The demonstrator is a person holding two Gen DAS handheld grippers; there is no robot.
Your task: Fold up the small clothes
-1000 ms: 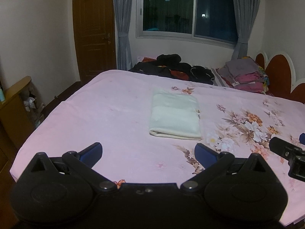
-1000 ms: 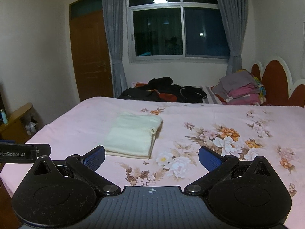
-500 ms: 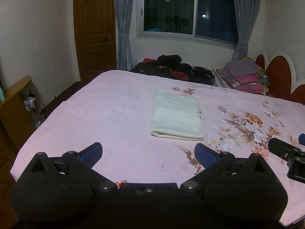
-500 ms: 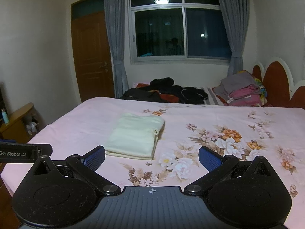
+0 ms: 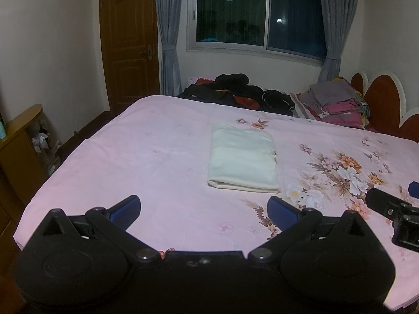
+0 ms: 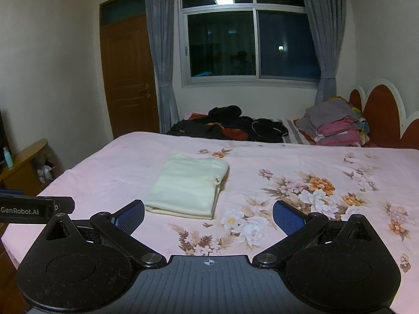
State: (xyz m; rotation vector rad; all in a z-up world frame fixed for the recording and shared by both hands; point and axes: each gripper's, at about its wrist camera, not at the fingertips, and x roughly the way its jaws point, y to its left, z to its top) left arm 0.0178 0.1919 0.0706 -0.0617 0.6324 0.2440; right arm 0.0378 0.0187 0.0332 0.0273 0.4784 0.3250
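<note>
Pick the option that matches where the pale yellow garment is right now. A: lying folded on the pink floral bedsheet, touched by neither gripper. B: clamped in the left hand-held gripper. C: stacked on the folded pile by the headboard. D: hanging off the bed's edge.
A: the pale yellow folded garment lies flat on the pink floral bedsheet, beyond both open hand-held grippers, left and right.

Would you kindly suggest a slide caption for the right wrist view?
Open right gripper hovers above a floral pink bedsheet, facing a folded cream garment.
</note>
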